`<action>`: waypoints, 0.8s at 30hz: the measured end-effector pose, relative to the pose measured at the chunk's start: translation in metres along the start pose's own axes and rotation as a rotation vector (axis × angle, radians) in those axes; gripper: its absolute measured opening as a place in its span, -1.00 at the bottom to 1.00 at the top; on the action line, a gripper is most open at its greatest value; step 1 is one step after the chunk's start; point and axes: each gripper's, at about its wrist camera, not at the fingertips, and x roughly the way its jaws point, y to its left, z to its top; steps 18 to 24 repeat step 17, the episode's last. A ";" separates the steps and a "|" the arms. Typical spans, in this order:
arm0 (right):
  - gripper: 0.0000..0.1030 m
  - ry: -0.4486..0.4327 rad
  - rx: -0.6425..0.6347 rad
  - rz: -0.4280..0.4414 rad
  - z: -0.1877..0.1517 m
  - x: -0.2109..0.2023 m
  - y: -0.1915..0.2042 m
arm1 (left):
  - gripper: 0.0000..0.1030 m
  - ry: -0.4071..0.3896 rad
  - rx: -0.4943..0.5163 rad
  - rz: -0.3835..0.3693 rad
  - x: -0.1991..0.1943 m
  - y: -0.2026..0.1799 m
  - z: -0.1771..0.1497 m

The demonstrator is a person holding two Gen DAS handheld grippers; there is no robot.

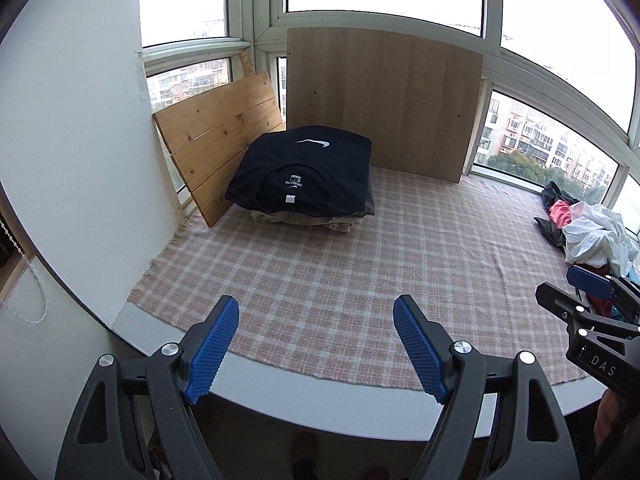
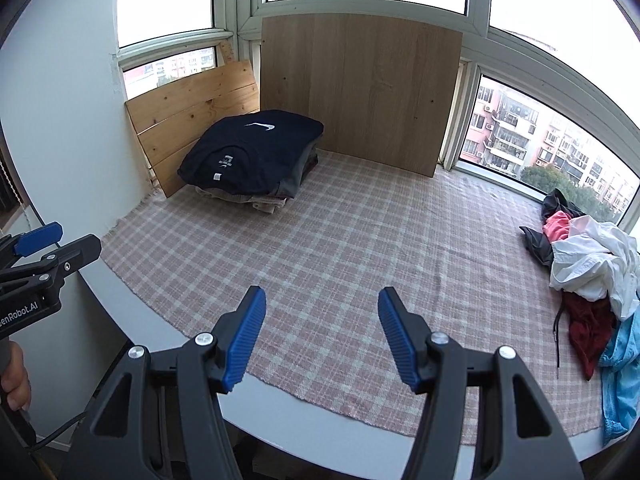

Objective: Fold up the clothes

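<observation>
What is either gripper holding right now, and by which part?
Nothing. The left gripper and right gripper both stand open above the plaid cloth, with nothing between the pads.

Two leaning wooden boards (image 2: 356,92), one pink plaid cloth (image 2: 340,248), one folded stack topped by a black shirt (image 2: 252,152), one loose heap of unfolded garments (image 2: 588,264), two blue-padded grippers (image 2: 322,332).

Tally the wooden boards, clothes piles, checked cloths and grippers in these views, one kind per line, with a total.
Wooden boards: 2 (slatted pine board, large flat panel)
Clothes piles: 2 (folded stack, unfolded heap)
Checked cloth: 1
Grippers: 2 (left gripper, right gripper)
Total: 7
</observation>
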 end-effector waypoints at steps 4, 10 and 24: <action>0.12 0.011 -0.005 0.000 -0.002 0.004 0.002 | 0.52 -0.020 0.003 -0.001 -0.005 -0.003 -0.001; 0.12 0.025 -0.005 0.002 -0.004 0.008 0.002 | 0.52 -0.046 0.020 0.012 -0.009 -0.007 -0.002; 0.12 0.032 0.001 0.006 -0.004 0.011 0.001 | 0.52 -0.021 0.012 0.011 -0.004 -0.007 -0.003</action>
